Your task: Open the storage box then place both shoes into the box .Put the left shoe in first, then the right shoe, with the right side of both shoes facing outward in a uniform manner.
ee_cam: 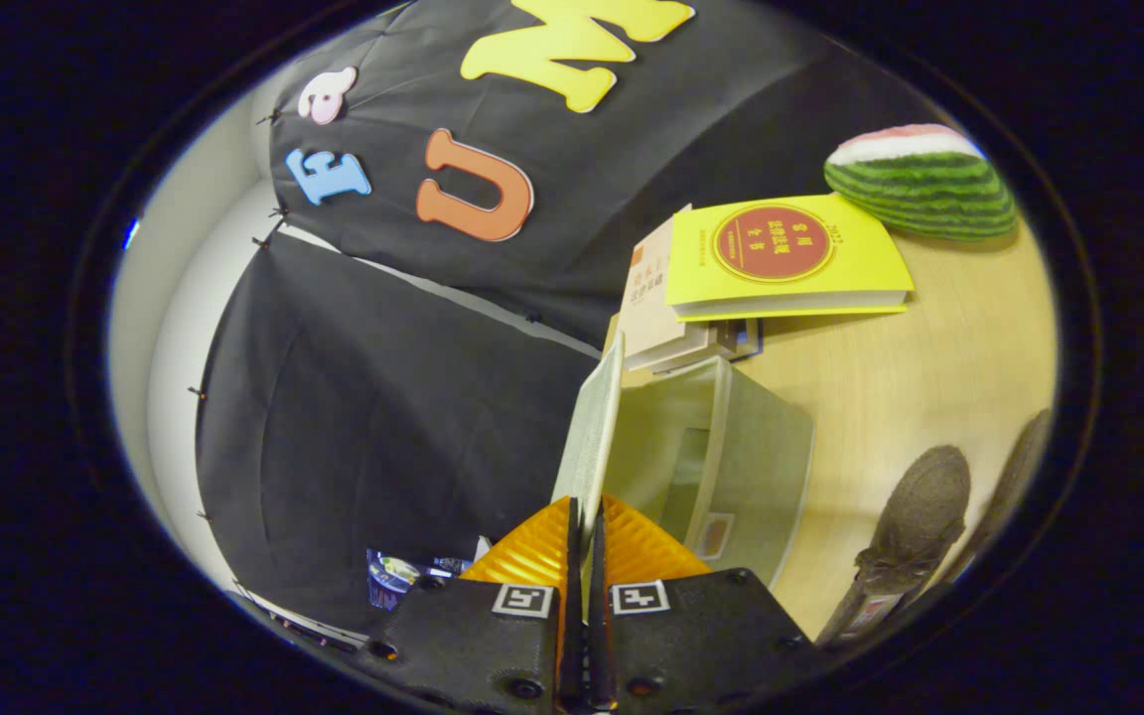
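My gripper [585, 541] is shut on the lid [592, 437] of the pale fabric storage box [731, 457], pinching its edge between both fingers. The lid stands raised, swung up off the box, and the box's inside shows beside it. The box rests on the wooden table [929, 367], with a small window and a label on its side. Two dark grey shoes lie on the table to the right of the box: one shoe [915, 521] nearer the box, a second shoe [1014, 477] just beyond it, partly cut off.
A stack of books with a yellow book [781, 258] on top lies beyond the box. A knitted watermelon-slice toy [920, 184] sits further back on the table. The black cloth wall hangs to the left of the box.
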